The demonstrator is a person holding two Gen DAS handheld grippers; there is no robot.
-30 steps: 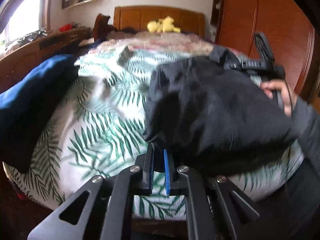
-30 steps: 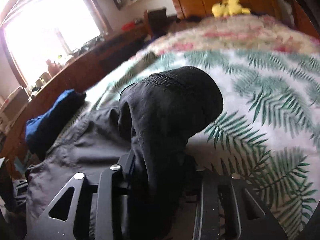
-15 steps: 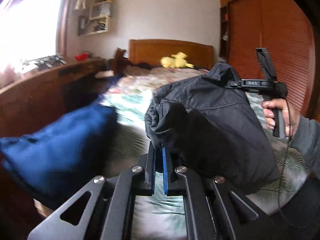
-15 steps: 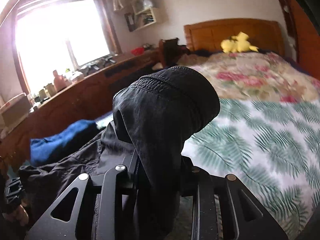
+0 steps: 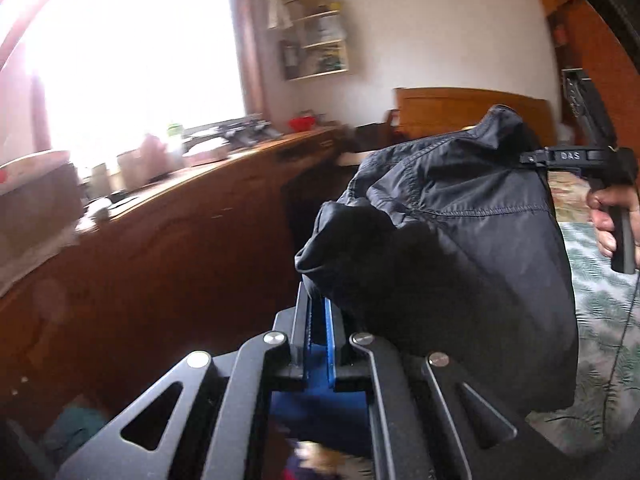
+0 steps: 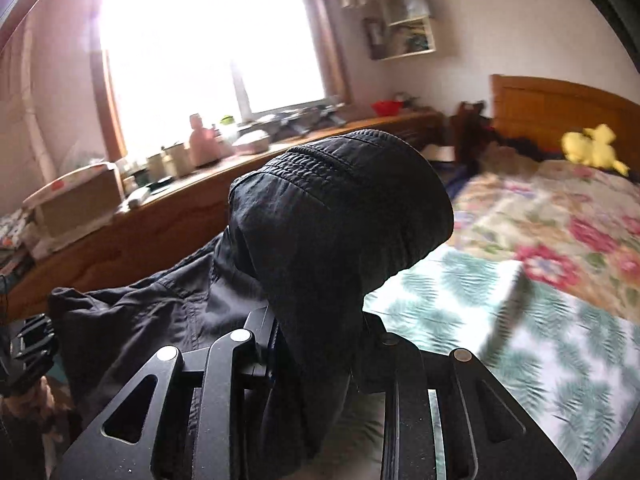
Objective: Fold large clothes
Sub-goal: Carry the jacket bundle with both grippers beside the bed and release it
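Item: black garment [image 5: 460, 240], large, thin woven fabric with stitched seams, held off the bed [image 6: 500, 320] between two hand-held tools.

Left tool [image 5: 318, 320]: blue pads closed nearly together, clenched on a bunched edge of the black garment, which swells up and away toward 1 o'clock in the left wrist view. The fabric hangs as a dark rounded mass filling the middle and right of that view.

Right tool [image 6: 320, 336]: its jaws have just been closing and now stand clamped on a thick fold of the black garment; the cloth rises between them and domes over at 12 o'clock, showing a gathered, stitched band. More of the garment trails off to 9 o'clock in the right wrist view. In the left wrist view the same tool appears at 2 o'clock, gripping the garment's upper corner, with the person's hand [image 5: 608, 216] wrapped around its handle at 3 o'clock.

Bed: leaf-print cover near, floral quilt [image 6: 560, 216] beyond, wooden headboard [image 6: 560, 108] at 2 o'clock in the right wrist view. A yellow plush toy [image 6: 592, 148] lies by the headboard.

Counter [image 6: 200, 220]: long, wooden, running along the window wall at 9 to 11 o'clock, crowded with jars, boxes and a red bowl [image 6: 386, 107]; details blurred.

Window [image 6: 208, 40]: bright, overexposed, at 11 o'clock.

Wall shelf [image 6: 404, 20]: small, white, at 1 o'clock in the right wrist view, contents indistinct.

Blue cloth [image 5: 320, 404]: seen below and behind the left tool's pads at 6 o'clock; its form is unclear.
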